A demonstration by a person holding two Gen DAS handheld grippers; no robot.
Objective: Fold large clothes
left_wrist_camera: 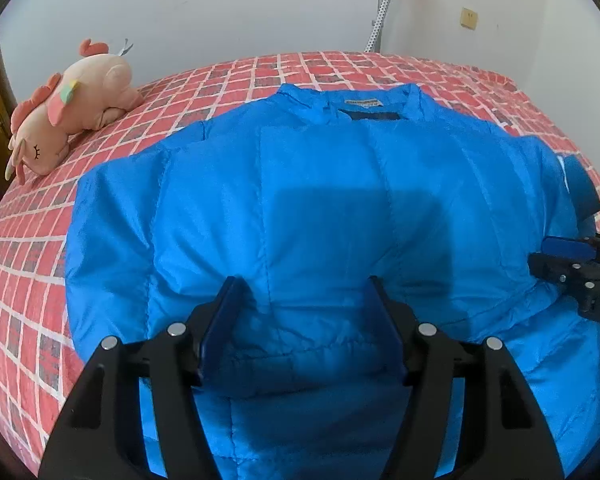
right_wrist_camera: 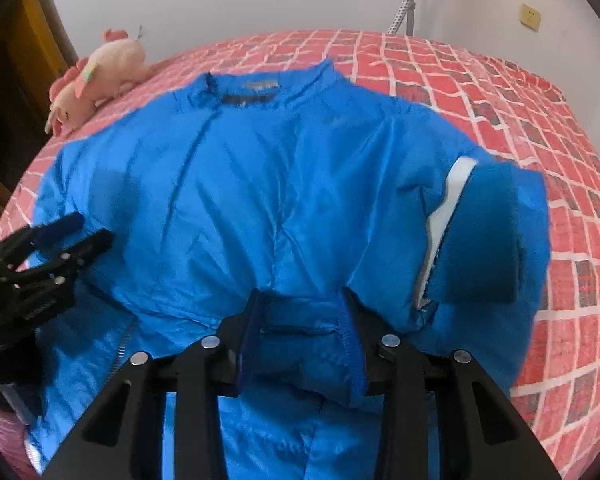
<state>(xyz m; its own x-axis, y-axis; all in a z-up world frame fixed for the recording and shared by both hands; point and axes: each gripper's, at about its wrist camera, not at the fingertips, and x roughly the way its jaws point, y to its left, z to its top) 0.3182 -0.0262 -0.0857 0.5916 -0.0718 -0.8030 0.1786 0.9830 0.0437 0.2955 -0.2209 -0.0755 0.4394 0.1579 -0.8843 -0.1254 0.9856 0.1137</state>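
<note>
Black left gripper [left_wrist_camera: 302, 320], jaws wide apart, straddles a raised fold of the blue jacket [left_wrist_camera: 320, 184] without pinching it. Right gripper [right_wrist_camera: 302, 334], jaws partly open, has bunched jacket fabric between them; firm grip cannot be told. Jacket's lower hem is cut off. Jacket lies on a red brick-patterned bedsheet [left_wrist_camera: 28, 248]; plush toy [left_wrist_camera: 72, 104] rests near a white wall [left_wrist_camera: 220, 4].

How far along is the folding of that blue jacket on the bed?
Done: the blue puffer jacket lies collar-far on the red brick-pattern bedspread, one sleeve apparently folded in, its fleece cuff showing. In hand: the left hand-held gripper and right hand-held gripper both straddle a bunched fold, open. Left: folding the body over.
</note>
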